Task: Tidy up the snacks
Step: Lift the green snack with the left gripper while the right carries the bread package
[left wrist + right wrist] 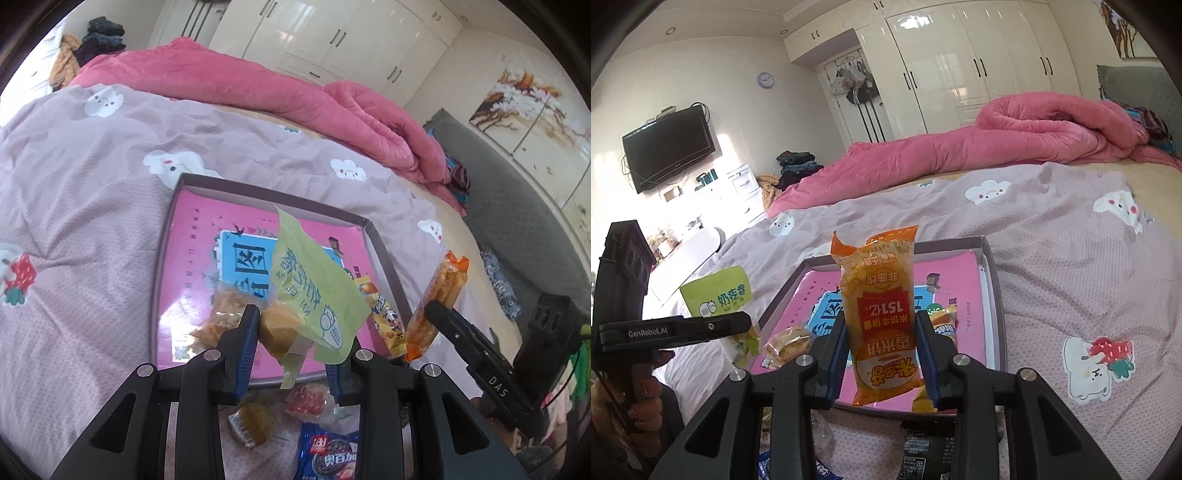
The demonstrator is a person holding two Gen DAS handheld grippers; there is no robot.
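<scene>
In the left wrist view, the left tongs [291,347] grip a glossy green milk-snack pouch [314,291] above the shallow pink-floored cardboard tray [388,254], which already holds a crinkly pastry packet [221,317] and yellow wrapper [384,317]; an Oreo pack [328,454] and others wait on the quilted bedspread [81,206]. In the right wrist view, the right tongs [882,354] clamp a tall orange rice-cracker sleeve [879,317] over the tray (roughly midway, I judge).

Bed [92,192] with tray [388,258], pink quilt [258,88], loose snacks [325,454]
</scene>
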